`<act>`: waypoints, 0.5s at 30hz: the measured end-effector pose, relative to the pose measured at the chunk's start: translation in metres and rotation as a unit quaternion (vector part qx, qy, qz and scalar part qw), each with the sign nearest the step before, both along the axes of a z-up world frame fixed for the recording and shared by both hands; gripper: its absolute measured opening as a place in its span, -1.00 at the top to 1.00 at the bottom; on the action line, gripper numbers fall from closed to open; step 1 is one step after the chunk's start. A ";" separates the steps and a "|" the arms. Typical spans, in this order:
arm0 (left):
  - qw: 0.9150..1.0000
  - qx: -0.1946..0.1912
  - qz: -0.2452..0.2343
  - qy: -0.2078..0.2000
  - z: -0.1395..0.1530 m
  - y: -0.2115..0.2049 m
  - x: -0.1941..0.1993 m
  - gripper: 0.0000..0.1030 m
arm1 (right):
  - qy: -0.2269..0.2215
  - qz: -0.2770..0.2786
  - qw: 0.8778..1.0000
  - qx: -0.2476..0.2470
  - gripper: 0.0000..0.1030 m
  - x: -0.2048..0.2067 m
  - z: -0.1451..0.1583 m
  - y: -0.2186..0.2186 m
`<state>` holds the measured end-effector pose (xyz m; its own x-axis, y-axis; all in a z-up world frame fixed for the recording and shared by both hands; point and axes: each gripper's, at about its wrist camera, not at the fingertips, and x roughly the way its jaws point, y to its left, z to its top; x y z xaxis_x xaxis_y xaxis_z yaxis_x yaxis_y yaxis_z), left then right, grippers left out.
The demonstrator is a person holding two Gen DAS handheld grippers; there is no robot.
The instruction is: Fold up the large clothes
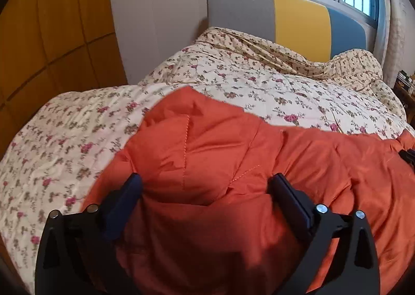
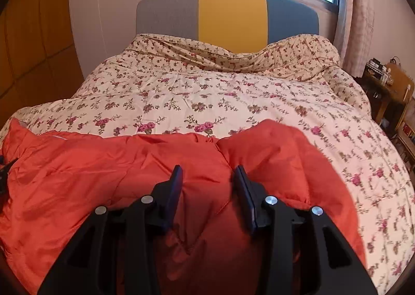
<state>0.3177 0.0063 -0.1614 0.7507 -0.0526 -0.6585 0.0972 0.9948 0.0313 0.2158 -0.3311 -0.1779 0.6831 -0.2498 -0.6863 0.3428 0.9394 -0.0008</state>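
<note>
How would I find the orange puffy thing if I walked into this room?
Look for the bed with the grey, yellow and blue headboard under the window. Its flowery quilt covers the whole bed, and at the near end, farthest from the headboard, lies the orange padded garment. It is the only plain, shiny, stitched thing there; the quilt around it is cream with pink roses.

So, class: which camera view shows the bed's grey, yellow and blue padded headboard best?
The right wrist view: the grey, yellow and blue padded headboard faces the camera, all three panels visible. The left wrist view shows it obliquely, off to the upper right.
</note>
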 end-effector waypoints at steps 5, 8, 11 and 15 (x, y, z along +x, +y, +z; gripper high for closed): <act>1.000 -0.025 -0.003 -0.007 -0.011 0.005 0.000 -0.94 | -0.010 0.002 1.000 -0.002 0.17 0.004 -0.015 -0.001; 0.999 -0.039 -0.005 -0.003 -0.013 0.009 0.000 -0.94 | -0.011 0.003 1.000 0.000 0.17 0.006 -0.018 -0.001; 0.999 -0.048 -0.008 0.003 -0.011 0.011 -0.001 -0.94 | -0.008 0.004 1.000 0.007 0.17 0.007 -0.018 -0.003; 0.999 -0.052 -0.007 0.003 0.001 0.020 -0.020 -0.93 | 0.011 0.002 1.000 0.001 0.14 0.004 -0.007 0.000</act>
